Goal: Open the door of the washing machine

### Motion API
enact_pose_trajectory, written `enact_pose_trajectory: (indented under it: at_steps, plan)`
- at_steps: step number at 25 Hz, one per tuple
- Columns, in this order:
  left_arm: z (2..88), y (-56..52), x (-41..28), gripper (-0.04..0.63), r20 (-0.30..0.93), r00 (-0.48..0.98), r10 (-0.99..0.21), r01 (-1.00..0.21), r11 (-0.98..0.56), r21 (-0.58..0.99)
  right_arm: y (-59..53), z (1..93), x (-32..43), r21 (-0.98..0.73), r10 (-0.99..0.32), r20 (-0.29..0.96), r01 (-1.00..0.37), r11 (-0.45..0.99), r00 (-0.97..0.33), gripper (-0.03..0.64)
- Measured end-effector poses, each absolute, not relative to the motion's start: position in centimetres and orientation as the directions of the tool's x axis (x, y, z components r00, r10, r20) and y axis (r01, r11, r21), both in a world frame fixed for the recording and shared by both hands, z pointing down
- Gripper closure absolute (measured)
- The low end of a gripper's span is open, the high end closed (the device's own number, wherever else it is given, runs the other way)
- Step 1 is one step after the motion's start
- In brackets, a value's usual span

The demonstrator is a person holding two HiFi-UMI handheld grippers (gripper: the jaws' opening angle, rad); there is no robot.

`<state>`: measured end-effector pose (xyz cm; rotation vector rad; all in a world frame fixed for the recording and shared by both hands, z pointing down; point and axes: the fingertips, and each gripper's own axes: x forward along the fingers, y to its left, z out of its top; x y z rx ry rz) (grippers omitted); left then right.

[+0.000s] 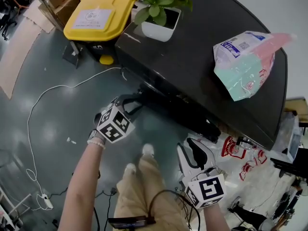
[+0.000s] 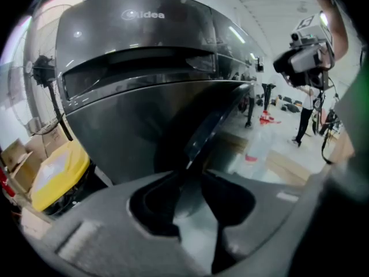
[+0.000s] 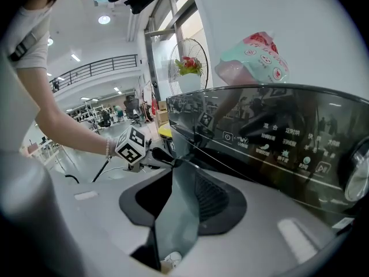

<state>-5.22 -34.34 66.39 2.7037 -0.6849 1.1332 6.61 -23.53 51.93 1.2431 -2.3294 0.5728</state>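
1. We are looking down on the dark washing machine [image 1: 202, 47], which is filling the head view from 12 to 3 o'clock, with its front turned toward 7 o'clock.
2. We are holding the left gripper [image 1: 136, 103] at that front, about 9 o'clock from the middle of the head view, and its dark fingers are reaching toward 2 o'clock.
3. In the left gripper view the jaws are pinching the door edge [image 2: 210, 128], a thin dark strip running out of the gap toward 1 o'clock. The pads are pressing on it from both sides at the tips.
4. We are holding the right gripper [image 1: 186, 145] at 5 o'clock in the head view, close to the machine's front. Its jaws are standing apart with nothing between them, and only grey floor is showing through the gap.
5. In the right gripper view the control panel [image 3: 277, 143] is lying at 3 o'clock, and the left gripper is showing at 9 o'clock against the machine's front.
6. On the machine's top a flower pot [image 1: 159, 25] is standing at 12 o'clock, and a detergent bag [image 1: 245, 61] is lying at 2 o'clock.
7. On the floor a yellow bin [image 1: 98, 16] is sitting at 11 o'clock, a white cable [image 1: 43, 95] is trailing at 9 o'clock, and a red-printed plastic bag [image 1: 240, 162] is lying at 4 o'clock.
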Motion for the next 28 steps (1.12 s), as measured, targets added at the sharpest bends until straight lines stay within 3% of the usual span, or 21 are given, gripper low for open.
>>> enact_pose_trajectory:
  at_steps: [28]
  plan:
    - [66.5,-30.0,-7.1,0.486,0.700,0.619,-0.356,-0.523,-0.852,0.030,-20.8,53.3,4.4,-0.166,-0.656,0.572,-0.853,0.495,-0.492,0.506]
